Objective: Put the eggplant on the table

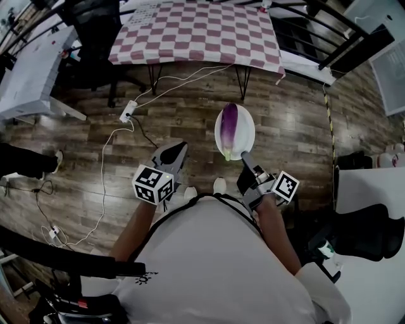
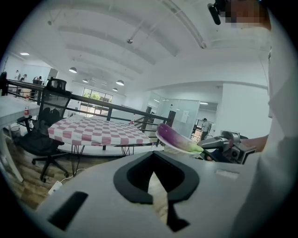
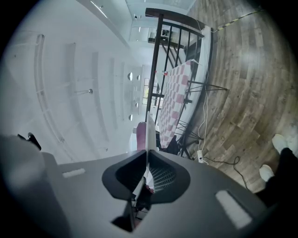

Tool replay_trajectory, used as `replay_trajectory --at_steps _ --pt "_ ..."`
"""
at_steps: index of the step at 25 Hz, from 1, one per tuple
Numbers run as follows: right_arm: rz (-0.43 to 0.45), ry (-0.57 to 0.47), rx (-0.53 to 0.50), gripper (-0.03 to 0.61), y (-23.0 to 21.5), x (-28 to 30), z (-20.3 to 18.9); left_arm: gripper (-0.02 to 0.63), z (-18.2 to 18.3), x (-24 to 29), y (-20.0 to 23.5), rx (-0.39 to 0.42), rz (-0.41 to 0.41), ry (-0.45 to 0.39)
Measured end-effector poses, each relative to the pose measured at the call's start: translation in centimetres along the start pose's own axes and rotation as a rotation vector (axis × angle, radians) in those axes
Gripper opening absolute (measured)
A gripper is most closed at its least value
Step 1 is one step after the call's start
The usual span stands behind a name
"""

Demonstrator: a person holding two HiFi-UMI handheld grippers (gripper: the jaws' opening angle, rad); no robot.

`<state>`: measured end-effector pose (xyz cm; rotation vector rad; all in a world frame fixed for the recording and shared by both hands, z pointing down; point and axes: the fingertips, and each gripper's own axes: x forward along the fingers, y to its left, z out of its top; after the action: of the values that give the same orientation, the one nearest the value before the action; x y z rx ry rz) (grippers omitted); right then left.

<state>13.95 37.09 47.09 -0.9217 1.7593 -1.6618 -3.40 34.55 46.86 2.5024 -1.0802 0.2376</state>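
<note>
1. Far left, head view: a white desk (image 1: 25,73) and a black office chair (image 1: 95,31) stand on the wood floor (image 1: 304,126). A white power strip (image 1: 128,111) lies on the floor with its white cable trailing toward the person.

2. Upper centre: the table (image 1: 196,31) carries a red-and-white checked cloth. A printed sheet (image 1: 147,12) lies at the cloth's far left corner; its print is too small to read.

3. Left gripper (image 1: 180,149): held low before the person's white shirt (image 1: 215,259), tilted slightly downward. Its jaws are clenched together with nothing between them. Its cube (image 1: 153,185) bears black-and-white square markers, with no lettering to read.

4. Plate (image 1: 248,130): white, held in the air over the floor, well apart from the table and on the person's side of it.

5. Eggplant (image 1: 229,126): purple, lying lengthwise on the plate, green stalk end toward the person. The left gripper view confirms it resting on the plate, not on the table.

6. Right gripper (image 1: 244,157): held about level, jaws grasping the plate's near rim. The right gripper view shows the rim edge-on between the two pads. Its cube (image 1: 286,186) carries the same kind of markers.

7. Right: a yellow-and-black tape line (image 1: 328,117) runs across the floor.
</note>
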Motion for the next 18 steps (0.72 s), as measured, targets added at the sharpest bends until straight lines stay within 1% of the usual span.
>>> replay_trajectory --at_steps 10,18 --pt "0.007 -0.025 -0.002 0.029 0.1 -0.3 -1.1 0.006 -0.6 -1.3 0.1 -0.005 -0.009 -0.007" --pt "0.016 -0.029 -0.005 0.029 0.2 -0.2 -2.9 0.006 -1.6 -3.0 0.5 -0.019 0.001 -0.016"
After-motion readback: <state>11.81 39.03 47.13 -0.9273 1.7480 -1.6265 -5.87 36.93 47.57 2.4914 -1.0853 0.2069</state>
